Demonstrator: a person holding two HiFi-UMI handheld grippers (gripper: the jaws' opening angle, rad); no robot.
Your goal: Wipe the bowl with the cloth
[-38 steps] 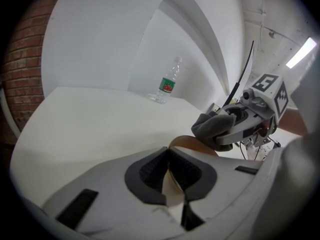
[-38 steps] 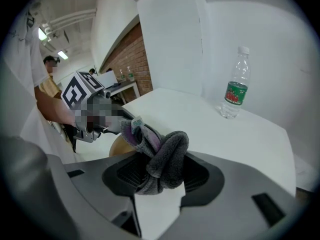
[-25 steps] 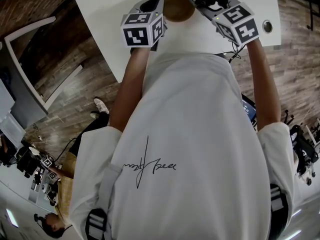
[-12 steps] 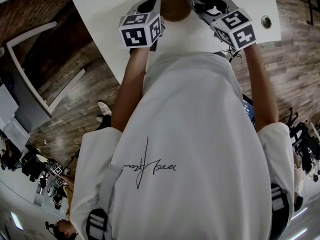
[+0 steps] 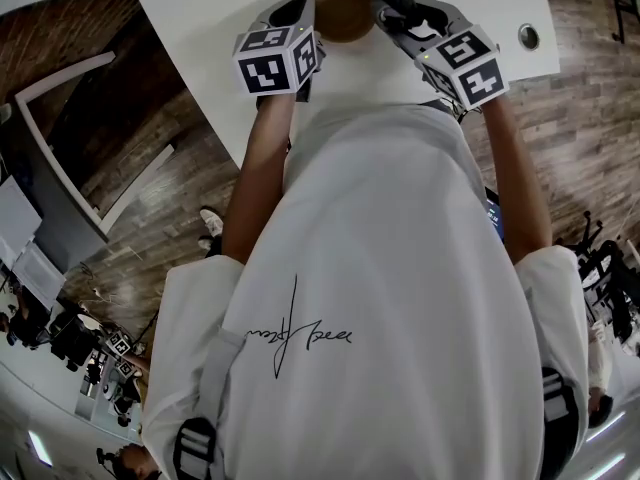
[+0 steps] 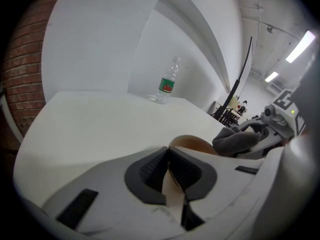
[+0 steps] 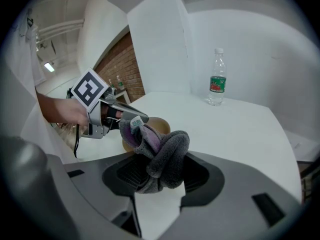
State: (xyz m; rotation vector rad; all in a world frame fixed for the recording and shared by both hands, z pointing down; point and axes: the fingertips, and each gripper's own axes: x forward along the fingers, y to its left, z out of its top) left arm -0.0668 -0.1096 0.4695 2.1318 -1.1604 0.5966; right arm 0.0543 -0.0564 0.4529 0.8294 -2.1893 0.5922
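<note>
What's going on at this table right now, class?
A person works two grippers at a white table. The left gripper is shut on the rim of the bowl. The right gripper grips a bunched grey cloth right beside the bowl. A bottle stands farther back.

No word reads clearly anywhere. The shirt (image 5: 380,268) carries a dark handwritten scrawl at 6 o'clock in the head view, illegible. The bottle (image 6: 166,81), at 12 o'clock on the counter (image 6: 100,124), wears a green-and-red label with print too small to read. The tag (image 7: 136,122) on the cloth (image 7: 167,154) shows tiny unreadable print. The marker cubes (image 5: 272,60) bear only black-and-white squares.
</note>
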